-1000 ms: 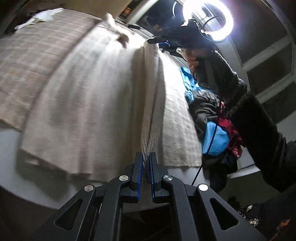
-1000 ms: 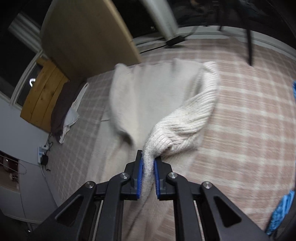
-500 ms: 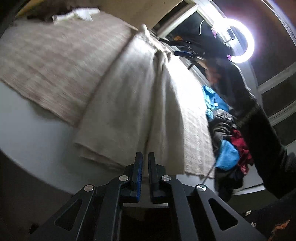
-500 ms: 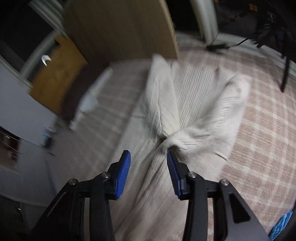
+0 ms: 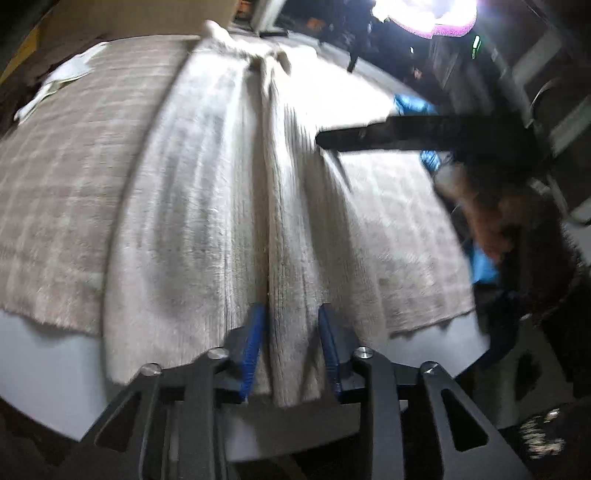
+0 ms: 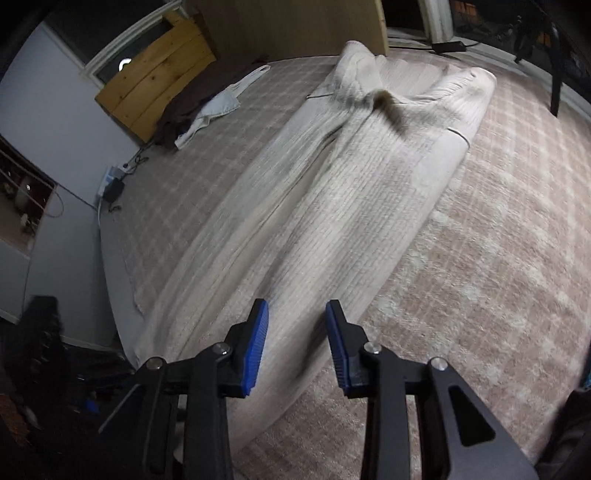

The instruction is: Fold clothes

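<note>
Sweater [image 6: 332,206] lies lengthwise beneath both parted, empty hand-held grippers [image 5: 291,350] [image 6: 297,343].

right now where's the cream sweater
The cream sweater lies stretched lengthwise on the checked blanket, running away from both open grippers, its hem between the left gripper fingers.

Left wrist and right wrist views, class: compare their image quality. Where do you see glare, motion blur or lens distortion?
Left wrist view: the ring light blows out to glare, and the cream sweater and right gripper smear with motion blur. Right wrist view: sharper and evenly dim, with slight blur near the sweater's collar; fisheye bending curves the checked blanket.
</note>
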`<state>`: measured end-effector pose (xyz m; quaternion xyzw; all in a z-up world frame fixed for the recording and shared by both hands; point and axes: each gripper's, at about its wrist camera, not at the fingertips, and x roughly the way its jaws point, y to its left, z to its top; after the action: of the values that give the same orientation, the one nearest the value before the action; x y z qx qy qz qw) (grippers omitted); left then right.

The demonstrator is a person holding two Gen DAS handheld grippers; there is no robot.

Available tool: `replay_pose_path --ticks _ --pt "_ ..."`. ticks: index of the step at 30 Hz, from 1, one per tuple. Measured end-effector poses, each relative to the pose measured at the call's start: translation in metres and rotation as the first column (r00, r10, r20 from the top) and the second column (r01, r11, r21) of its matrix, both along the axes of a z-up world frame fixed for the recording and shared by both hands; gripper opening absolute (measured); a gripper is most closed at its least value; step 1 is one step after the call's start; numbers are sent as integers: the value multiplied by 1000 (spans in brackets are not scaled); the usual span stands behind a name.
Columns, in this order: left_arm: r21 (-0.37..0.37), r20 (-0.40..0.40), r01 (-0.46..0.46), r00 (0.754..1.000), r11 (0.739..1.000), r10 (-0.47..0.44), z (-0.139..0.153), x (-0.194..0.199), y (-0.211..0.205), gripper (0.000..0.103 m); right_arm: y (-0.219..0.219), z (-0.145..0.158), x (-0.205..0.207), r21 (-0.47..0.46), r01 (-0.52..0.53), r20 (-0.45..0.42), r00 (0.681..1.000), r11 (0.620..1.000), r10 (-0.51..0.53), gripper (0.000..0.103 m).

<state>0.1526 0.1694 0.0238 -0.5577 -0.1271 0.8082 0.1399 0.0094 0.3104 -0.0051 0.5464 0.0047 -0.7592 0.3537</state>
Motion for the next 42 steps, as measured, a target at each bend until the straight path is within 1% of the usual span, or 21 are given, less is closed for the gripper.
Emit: replay_pose_path --ticks 5,7,9,10,11,12,15,17,18,20,22,24,25,26,27,29,31,33,36,38,42 --pt "0 -47 -118 992 993 118 28 13 -19 8 10 13 -15 -5 31 -45 998 1000 -31 32" --pt "17 -33 -110 993 994 111 28 14 -18 8 3 18 -24 7 31 -84 996 1000 -30 32" --pt "17 -23 -73 997 997 74 32 14 -10 15 -12 19 -38 10 27 -127 992 1000 -26 32" --pt "13 -28 -61 998 998 62 35 14 -6 22 -19 17 -46 9 31 -130 991 999 -30 32" --pt "-1 -45 -49 998 999 49 41 14 -2 29 -26 14 -53 9 29 -129 991 1000 -28 32" --pt "-12 -63 -35 997 999 35 47 12 3 31 -35 6 -56 18 3 -106 994 1000 -1 32" --pt "-51 -90 4 996 999 -8 55 -7 10 32 -45 -2 -65 -7 -59 -30 998 998 59 32" --pt "-76 -74 36 996 996 -42 54 -26 13 32 -46 -2 -71 -46 -87 22 996 995 88 32" --pt "-76 -79 49 995 996 -55 57 -37 11 32 -35 6 -78 -97 -62 36 997 993 66 32" --pt "-73 -95 75 992 994 -82 64 -59 8 32 -7 27 -97 -127 26 -7 1000 992 -27 32" --pt "-97 -127 87 987 991 -99 72 -93 6 34 19 43 -120 -101 110 -69 991 989 -117 32" --pt "-143 -169 90 979 986 -114 78 -131 6 37 43 48 -151 -77 209 -81 973 975 -215 32" --pt "-162 -189 89 975 983 -120 79 -152 8 41 52 48 -166 -71 249 -82 964 966 -255 32" --pt "-163 -194 90 973 983 -121 78 -176 10 43 57 44 -181 -74 272 -81 957 960 -277 32" --pt "-153 -190 97 974 983 -126 74 -201 14 43 62 40 -196 -77 294 -80 951 953 -300 32" --pt "-186 -189 98 973 978 -134 64 -232 19 43 72 32 -225 -83 336 -75 937 938 -342 32" --pt "-229 -183 102 972 968 -145 52 -259 24 43 74 18 -247 -88 350 -53 933 933 -355 33" --pt "-237 -158 104 977 966 -144 37 -278 26 41 75 5 -264 -85 343 -36 937 935 -347 33" --pt "-203 -140 100 982 974 -130 22 -293 21 36 71 -13 -279 -103 318 -12 947 943 -321 38" --pt "-183 -153 107 979 977 -135 19 -294 18 20 69 -21 -282 -135 299 -20 952 945 -304 41" --pt "-182 -200 99 970 978 -135 24 -289 20 15 63 -25 -285 -220 265 -40 959 939 -280 42"
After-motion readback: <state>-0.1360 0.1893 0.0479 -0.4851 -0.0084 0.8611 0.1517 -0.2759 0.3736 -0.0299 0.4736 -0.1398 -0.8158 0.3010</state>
